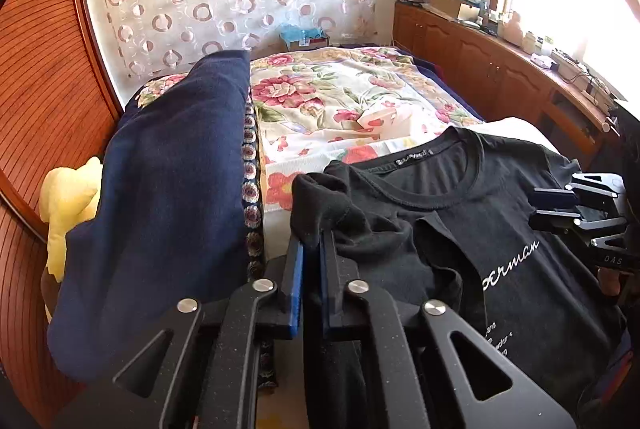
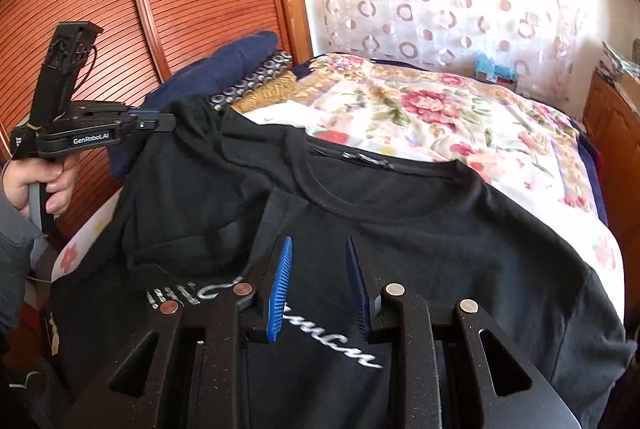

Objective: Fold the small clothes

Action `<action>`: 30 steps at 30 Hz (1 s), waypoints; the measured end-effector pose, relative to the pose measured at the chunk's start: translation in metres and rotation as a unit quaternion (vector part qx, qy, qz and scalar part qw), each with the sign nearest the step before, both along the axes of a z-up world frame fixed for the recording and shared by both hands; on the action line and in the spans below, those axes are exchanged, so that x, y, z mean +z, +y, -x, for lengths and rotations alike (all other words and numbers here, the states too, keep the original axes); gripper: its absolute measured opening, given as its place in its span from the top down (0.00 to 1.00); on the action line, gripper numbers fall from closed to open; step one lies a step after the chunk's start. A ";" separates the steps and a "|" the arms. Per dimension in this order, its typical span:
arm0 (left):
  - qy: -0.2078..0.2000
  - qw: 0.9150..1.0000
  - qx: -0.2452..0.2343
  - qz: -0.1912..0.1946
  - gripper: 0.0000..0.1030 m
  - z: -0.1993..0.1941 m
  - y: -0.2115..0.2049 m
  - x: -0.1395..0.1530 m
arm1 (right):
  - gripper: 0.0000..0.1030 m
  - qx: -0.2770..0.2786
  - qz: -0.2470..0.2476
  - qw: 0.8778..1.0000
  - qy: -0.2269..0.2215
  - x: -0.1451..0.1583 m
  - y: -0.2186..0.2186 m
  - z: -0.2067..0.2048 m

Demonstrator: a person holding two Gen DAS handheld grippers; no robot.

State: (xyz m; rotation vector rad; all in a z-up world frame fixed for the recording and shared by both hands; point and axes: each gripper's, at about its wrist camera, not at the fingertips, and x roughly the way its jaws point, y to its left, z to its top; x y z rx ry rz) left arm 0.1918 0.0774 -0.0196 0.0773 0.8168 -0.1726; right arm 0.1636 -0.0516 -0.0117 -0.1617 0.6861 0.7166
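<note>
We have one black T-shirt [image 1: 500,229] spread chest-up on the bed [image 1: 332,97], its collar toward the far end at twelve o'clock and its hem toward us at six, so its long axis runs twelve to six in both wrist views. White script lettering crosses the chest.

The left hand-held gripper [image 1: 311,241] has its blue pads pressed together on the shirt's left sleeve [image 1: 320,201], which stands bunched above the fingertips. From that hand-held gripper the body of the shirt lies toward three o'clock, so we judge the fold must carry the sleeve across toward three, over the chest. In the right wrist view the same tool shows at nine o'clock, gripped by a hand [image 2: 44,181], with the sleeve drawn up off the bed.

The right hand-held gripper [image 2: 318,285] hangs over the chest lettering with its pads partly spread and nothing between them; we cannot tell whether the fingertips touch the cloth. The far sleeve lies from it toward four o'clock. The left hand is the nearer one to the sleeve being folded; the right is nearer the shirt's middle, where it could pin the cloth.

Counted: one black T-shirt, two hand-held grippers, one folded navy garment [image 1: 172,189] at nine o'clock of the shirt, one yellow cushion [image 1: 72,205] beyond it.
</note>
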 end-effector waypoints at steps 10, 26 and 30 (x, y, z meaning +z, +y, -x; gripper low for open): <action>-0.021 0.999 -0.012 0.037 0.60 0.029 -0.002 0.006 | 0.72 0.018 -0.004 1.000 0.013 -0.004 0.018 -0.018; -0.005 0.998 -0.015 0.062 0.24 0.066 -0.011 -0.025 | 0.83 0.031 0.041 0.997 0.060 -0.045 0.061 -0.076; -0.001 0.997 -0.018 0.070 0.24 0.070 -0.017 -0.031 | 0.96 0.041 0.014 0.998 0.053 -0.034 0.049 -0.070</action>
